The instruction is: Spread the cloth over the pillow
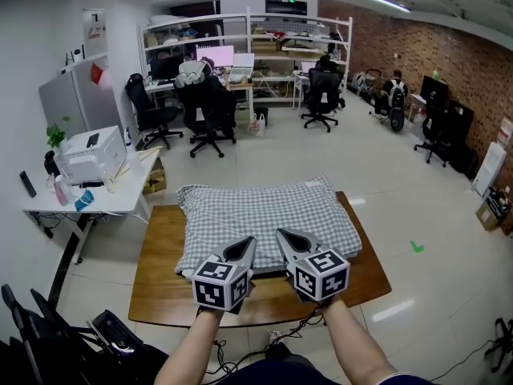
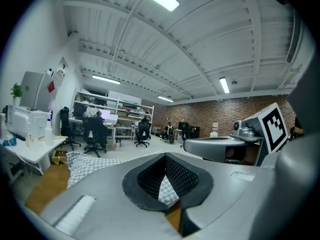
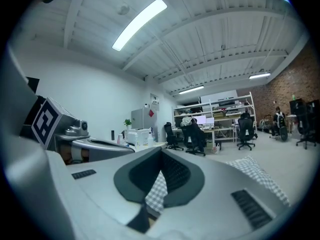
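Observation:
A grey-and-white checked cloth [image 1: 264, 211] lies spread over the pillow, which shows only as a bulge beneath it, on a wooden table [image 1: 160, 287]. Both grippers hover side by side over the cloth's near edge. My left gripper [image 1: 247, 245] is shut, jaws pointing away from me. My right gripper [image 1: 287, 237] is shut too, close beside it. In the left gripper view the jaws [image 2: 166, 159] meet, with checked cloth [image 2: 87, 161] beyond and the right gripper's body [image 2: 220, 146] alongside. The right gripper view shows its closed jaws [image 3: 161, 156] and cloth [image 3: 257, 171] to the right. I see no cloth plainly pinched.
A white desk with a printer [image 1: 88, 155] stands left of the table. Office chairs [image 1: 204, 111] and shelving fill the back of the room. A dark chair [image 1: 48, 335] and cables sit by my feet at the lower left.

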Motion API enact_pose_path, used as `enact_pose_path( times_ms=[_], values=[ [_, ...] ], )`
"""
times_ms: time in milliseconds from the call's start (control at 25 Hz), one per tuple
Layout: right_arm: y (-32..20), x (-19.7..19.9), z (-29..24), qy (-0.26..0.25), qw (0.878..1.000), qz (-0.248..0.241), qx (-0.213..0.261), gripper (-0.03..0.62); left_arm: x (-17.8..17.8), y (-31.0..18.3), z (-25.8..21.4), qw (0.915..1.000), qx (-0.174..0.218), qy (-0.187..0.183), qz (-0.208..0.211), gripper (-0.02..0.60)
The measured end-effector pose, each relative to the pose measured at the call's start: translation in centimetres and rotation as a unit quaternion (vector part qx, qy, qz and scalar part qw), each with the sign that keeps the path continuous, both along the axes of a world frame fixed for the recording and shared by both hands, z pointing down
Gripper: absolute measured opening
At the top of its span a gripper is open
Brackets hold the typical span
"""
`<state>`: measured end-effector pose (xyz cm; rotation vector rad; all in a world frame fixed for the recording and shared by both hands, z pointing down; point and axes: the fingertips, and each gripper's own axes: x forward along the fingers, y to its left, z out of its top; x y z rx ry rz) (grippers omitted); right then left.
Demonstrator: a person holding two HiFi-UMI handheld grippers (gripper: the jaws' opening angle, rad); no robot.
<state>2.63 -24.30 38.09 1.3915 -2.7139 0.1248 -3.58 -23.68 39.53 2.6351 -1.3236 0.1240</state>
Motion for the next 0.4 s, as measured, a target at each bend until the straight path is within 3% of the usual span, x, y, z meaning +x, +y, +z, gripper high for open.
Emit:
enact_pose_path(
  times_ms=[400],
  values=[
    [-0.04,0.19,-0.36,-0.004,1.0,-0.001,0.002,0.012,0.14,-0.16,-0.45,1.0,0.003,0.002,0.002,0.006]
  ],
)
